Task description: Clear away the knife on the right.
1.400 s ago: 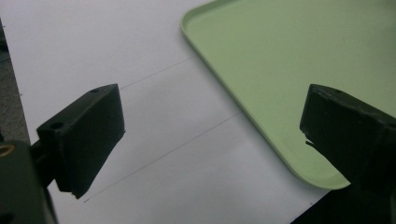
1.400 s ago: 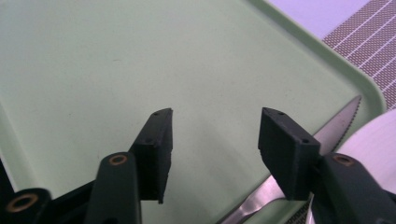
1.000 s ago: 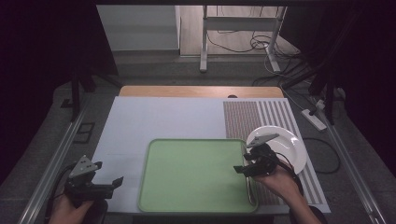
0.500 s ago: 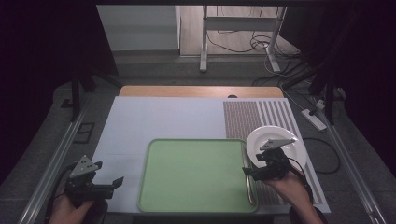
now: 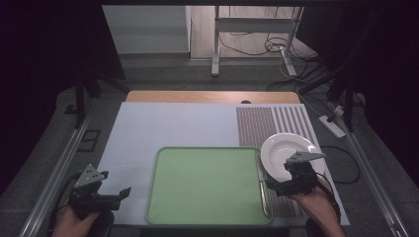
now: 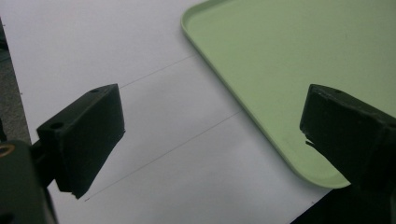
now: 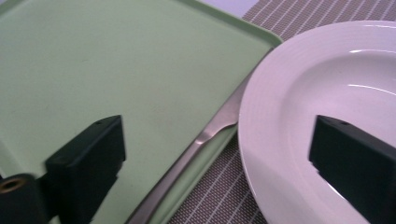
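A light green tray [image 5: 207, 182] lies at the near middle of the table, with a metal knife [image 5: 262, 183] lying along its right rim. Just right of it, a white plate [image 5: 286, 148] sits on a striped brown placemat [image 5: 262, 123]. My right gripper [image 5: 274, 181] hovers open at the plate's near edge, jaws pointing toward the tray. In the right gripper view the knife [image 7: 205, 135] runs between the open jaws of the right gripper [image 7: 219, 158], with the tray [image 7: 116, 70] left and the plate [image 7: 336, 93] right. My left gripper [image 5: 118, 195] stands open left of the tray [image 6: 280, 56].
A white mat [image 5: 173, 123] covers the table's left and middle. A wooden strip [image 5: 212, 96] shows along the far edge. Beyond the table are a metal stand and cables on the floor. A power strip [image 5: 332, 126] lies off the right side.
My right gripper has drawn back to the right and toward the near edge, away from the tray's rim. The left gripper has stayed put.
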The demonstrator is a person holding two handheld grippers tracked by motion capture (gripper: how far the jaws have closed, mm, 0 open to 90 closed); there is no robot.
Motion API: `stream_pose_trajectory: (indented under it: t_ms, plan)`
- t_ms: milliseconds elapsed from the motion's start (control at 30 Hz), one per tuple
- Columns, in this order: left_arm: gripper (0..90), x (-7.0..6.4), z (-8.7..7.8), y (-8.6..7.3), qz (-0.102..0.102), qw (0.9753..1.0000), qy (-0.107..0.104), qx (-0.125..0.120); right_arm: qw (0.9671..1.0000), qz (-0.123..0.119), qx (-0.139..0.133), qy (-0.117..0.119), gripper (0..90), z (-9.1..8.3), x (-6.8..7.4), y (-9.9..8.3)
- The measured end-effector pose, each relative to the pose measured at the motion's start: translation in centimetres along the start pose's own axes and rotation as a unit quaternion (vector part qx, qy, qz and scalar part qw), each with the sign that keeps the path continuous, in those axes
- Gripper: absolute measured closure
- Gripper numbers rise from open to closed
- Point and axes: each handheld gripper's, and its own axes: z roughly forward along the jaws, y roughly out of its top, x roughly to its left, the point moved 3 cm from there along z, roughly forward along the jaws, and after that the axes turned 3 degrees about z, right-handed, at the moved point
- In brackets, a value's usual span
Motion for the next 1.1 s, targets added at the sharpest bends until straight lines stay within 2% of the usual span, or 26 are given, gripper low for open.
stream_pose_trajectory:
  t_ms: [133,433,533,800,1100]
  plan:
    - [6.6,0.0,0.0,0.0,-0.001,1.0,0.0,0.0,0.9999,0.006,-0.003,-0.007,1.2,-0.4,-0.2,-0.4]
    - [6.7,0.0,0.0,0.0,0.0,1.0,0.0,0.003,0.9997,0.016,-0.017,-0.005,0.6,-1.6,-0.1,-1.2]
    - [6.7,0.0,0.1,0.0,0.0,1.0,0.001,0.004,0.9995,0.016,-0.027,-0.009,0.6,-2.0,0.0,-1.3]
    - [6.7,0.0,0.1,0.0,-0.001,1.0,-0.001,0.003,0.9992,0.017,-0.027,-0.022,0.6,-2.7,0.1,-1.6]
    - [6.8,0.0,0.1,0.0,-0.001,1.0,0.0,0.005,0.9981,0.028,-0.041,-0.036,0.6,-3.8,-0.1,-2.1]
